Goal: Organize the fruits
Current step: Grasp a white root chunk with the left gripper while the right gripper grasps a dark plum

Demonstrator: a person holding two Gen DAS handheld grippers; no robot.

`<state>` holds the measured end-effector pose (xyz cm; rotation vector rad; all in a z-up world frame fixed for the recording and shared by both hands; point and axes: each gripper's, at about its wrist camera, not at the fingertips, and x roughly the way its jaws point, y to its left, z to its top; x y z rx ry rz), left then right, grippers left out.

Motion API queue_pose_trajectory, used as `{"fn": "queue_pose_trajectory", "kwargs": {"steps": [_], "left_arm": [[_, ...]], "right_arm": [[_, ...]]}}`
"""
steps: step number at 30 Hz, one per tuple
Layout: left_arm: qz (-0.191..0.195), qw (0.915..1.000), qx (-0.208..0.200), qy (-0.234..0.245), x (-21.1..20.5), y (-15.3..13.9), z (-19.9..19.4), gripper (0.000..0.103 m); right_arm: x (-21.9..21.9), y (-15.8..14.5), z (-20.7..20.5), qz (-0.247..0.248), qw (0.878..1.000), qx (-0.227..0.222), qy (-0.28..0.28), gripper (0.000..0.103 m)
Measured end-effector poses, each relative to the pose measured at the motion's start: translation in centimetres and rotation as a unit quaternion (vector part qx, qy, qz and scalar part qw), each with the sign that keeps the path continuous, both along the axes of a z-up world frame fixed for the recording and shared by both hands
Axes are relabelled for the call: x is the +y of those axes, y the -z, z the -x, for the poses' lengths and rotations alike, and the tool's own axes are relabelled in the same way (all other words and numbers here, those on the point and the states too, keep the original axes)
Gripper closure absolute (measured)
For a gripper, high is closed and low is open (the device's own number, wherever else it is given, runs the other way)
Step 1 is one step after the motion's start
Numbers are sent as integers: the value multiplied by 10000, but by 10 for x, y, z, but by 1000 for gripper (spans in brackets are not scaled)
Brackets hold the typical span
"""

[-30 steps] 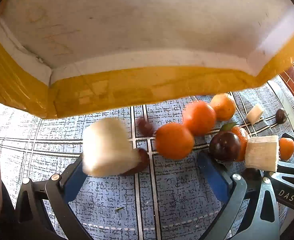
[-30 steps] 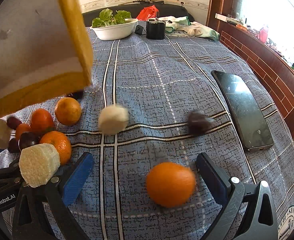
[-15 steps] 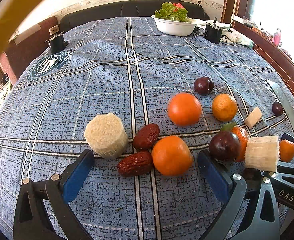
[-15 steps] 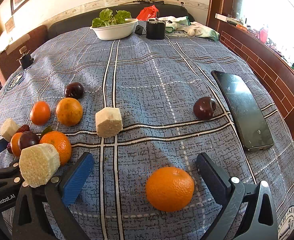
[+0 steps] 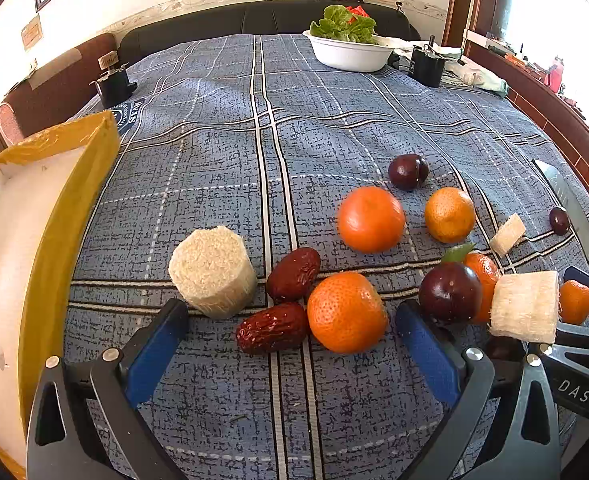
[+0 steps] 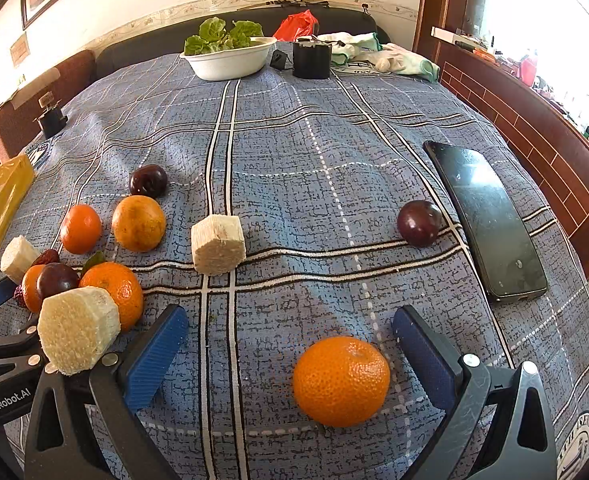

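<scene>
Your left tool (image 5: pixel 290 322) stands wide open and empty, low over the blue plaid cloth (image 5: pixel 214 152) on the tabletop. Between its blue pads lie two red dates (image 5: pixel 272 328), touching each other, and a mandarin (image 5: pixel 347 312) touching the nearer date. A pale cut cylinder (image 5: pixel 212 270) sits just beyond the left pad. A dark plum (image 5: pixel 450 292) rests against a leafed mandarin (image 5: pixel 482 276) just past the right pad, beside a pale cut block (image 5: pixel 524 306). Farther out lie another mandarin (image 5: pixel 371 219), a yellower one (image 5: pixel 449 214) and a second plum (image 5: pixel 408 171), close together. The yellow-rimmed box (image 5: pixel 50 240) stands at the left edge, apart from the fruit.

Your right tool (image 6: pixel 290 328) is likewise wide open, holding nothing. One mandarin (image 6: pixel 341 381) lies between its pads, nearer the right one, touching neither. Ahead, a pale cut piece (image 6: pixel 218 244) sits alone on the stripes; a plum (image 6: pixel 419 223) lies just beside a black phone (image 6: pixel 486 224). A white bowl of greens (image 6: pixel 230 62) stands at the far end.
</scene>
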<state>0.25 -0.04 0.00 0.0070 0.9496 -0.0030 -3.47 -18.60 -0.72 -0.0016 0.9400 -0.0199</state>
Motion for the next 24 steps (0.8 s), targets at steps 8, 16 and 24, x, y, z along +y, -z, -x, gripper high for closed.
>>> {"fn": "queue_pose_trajectory", "kwargs": {"steps": [8, 16, 24], "left_arm": [[0, 10000, 0, 1, 0, 0, 0, 0], [1, 10000, -1, 0, 0, 0, 0, 0], [2, 10000, 2, -4, 0, 0, 0, 0]], "right_arm": [[0, 0, 0, 1, 10000, 0, -1, 0], [-1, -2, -1, -19, 9994, 166, -288, 0], [-12, -25, 48, -421, 9948, -132, -914, 4]]}}
